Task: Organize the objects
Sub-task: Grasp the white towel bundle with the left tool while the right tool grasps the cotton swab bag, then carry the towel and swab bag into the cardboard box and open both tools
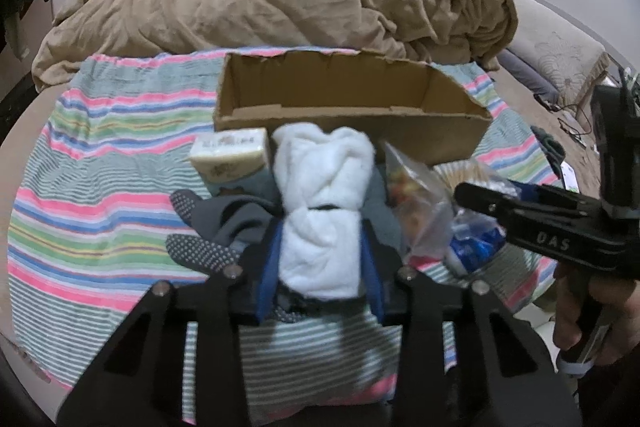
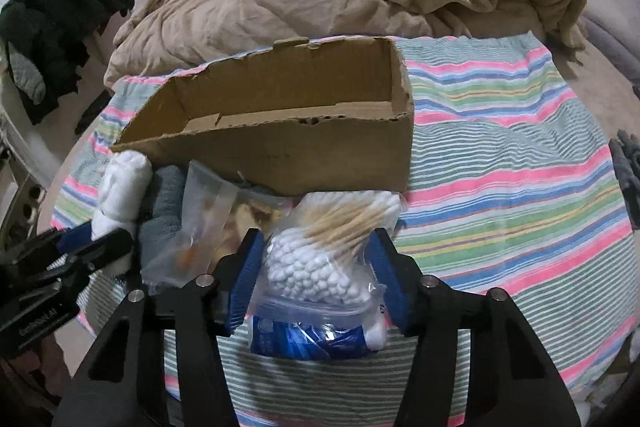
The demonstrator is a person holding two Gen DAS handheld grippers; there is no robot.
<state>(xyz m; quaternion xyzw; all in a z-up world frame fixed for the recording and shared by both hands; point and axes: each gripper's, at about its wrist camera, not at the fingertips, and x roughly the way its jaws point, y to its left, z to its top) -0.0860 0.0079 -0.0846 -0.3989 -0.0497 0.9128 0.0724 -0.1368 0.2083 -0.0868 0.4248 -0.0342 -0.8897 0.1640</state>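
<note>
- Pickup step: left gripper (image 1: 320,251) clenches a rolled white towel (image 1: 322,203), near the empty cardboard box (image 1: 352,131).
- Right gripper (image 2: 316,267) brackets a cotton swab bag (image 2: 332,251); grip unclear.
- Next move, likely: lift towel into box.

The grey sock (image 1: 224,223) lies partly hidden under the white towel roll (image 1: 320,211), and the tissue pack's (image 1: 232,155) print is blurred.
</note>
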